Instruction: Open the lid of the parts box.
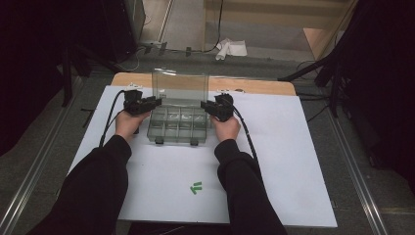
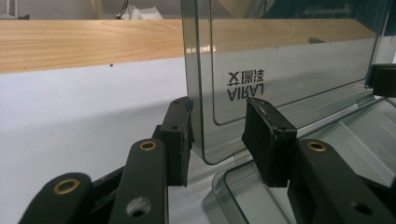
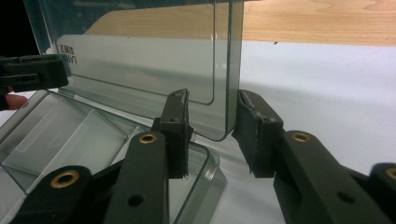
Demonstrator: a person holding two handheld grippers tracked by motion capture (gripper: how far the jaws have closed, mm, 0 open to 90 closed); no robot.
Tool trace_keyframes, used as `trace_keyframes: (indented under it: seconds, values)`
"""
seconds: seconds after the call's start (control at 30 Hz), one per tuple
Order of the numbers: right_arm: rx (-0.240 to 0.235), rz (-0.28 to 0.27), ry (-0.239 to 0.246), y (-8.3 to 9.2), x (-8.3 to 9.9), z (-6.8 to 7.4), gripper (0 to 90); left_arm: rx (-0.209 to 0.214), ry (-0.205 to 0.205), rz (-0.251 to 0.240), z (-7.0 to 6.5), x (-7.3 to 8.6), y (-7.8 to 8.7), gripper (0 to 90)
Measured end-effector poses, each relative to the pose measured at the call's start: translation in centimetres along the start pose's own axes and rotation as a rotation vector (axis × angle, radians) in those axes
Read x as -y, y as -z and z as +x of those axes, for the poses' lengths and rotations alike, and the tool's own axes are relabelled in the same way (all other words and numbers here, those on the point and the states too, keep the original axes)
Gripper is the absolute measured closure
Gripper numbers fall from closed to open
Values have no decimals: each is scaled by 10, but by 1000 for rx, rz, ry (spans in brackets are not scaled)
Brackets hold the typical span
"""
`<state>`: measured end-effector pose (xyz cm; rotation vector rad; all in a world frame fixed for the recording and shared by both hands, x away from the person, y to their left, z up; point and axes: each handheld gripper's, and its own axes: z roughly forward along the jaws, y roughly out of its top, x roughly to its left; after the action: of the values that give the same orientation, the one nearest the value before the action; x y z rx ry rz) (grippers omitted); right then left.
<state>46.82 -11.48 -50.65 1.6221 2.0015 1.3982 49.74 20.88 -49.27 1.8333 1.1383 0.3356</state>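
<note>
A clear plastic compartment box (image 1: 178, 126) lies on the white board, its lid (image 1: 180, 88) standing upright at the back. My left gripper (image 1: 155, 102) is at the lid's left edge and my right gripper (image 1: 204, 105) at its right edge. In the left gripper view the jaws of my left gripper (image 2: 217, 116) straddle the lid's (image 2: 289, 60) side rim; one pad (image 2: 180, 140) lies against it and the other stands off. In the right gripper view my right gripper (image 3: 214, 105) straddles the lid's (image 3: 140, 60) opposite rim with a gap at one pad. Both are open.
The white board (image 1: 293, 161) covers a wooden table (image 1: 254, 86). Green tape marks (image 1: 196, 187) lie near the front. The person's dark sleeves come in from the bottom. On the floor behind the table lie cables and a white crumpled sheet (image 1: 232, 48).
</note>
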Motion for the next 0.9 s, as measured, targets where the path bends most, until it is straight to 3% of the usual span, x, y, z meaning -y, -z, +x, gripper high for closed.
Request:
trace_keyframes:
  seconds: [0.17, 0.67, 0.9]
  values:
    - [-6, 2, -18, 0, 0, -1, 657, -3, 3, 4, 0, 1, -2, 603]
    - [-31, 4, -83, -3, 2, -3, 613, 46, 96, -5, 7, 5, -7, 592]
    - [-39, 6, -107, -4, 2, -4, 589, 47, 99, -1, 8, 5, -7, 576]
